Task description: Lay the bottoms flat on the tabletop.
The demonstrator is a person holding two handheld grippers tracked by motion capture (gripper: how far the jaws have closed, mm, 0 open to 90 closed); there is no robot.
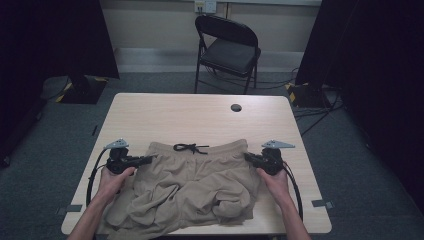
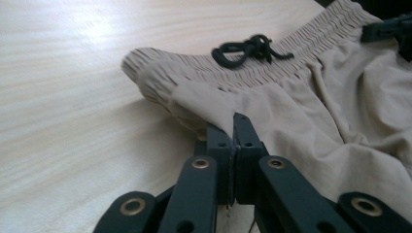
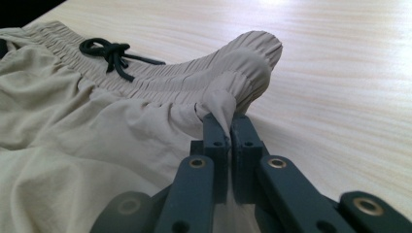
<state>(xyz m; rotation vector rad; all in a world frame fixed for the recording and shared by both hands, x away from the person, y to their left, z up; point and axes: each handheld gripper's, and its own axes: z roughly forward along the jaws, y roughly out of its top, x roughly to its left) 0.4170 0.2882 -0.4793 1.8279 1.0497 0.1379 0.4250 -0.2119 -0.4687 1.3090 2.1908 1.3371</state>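
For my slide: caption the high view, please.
Both claws, left and right, pinch the waistband corners of beige drawstring shorts on a light wooden table.

Both forearms enter from bottom of high view, angled slightly inward. Left hand (image 1: pixel 111 181) wraps left gripper (image 1: pixel 148 159), jaws pointing right, pressed together on fabric fold. Right hand (image 1: pixel 276 182) wraps right gripper (image 1: pixel 246 156), jaws pointing left, likewise pinched on fabric. Cables loop back beside wrists.
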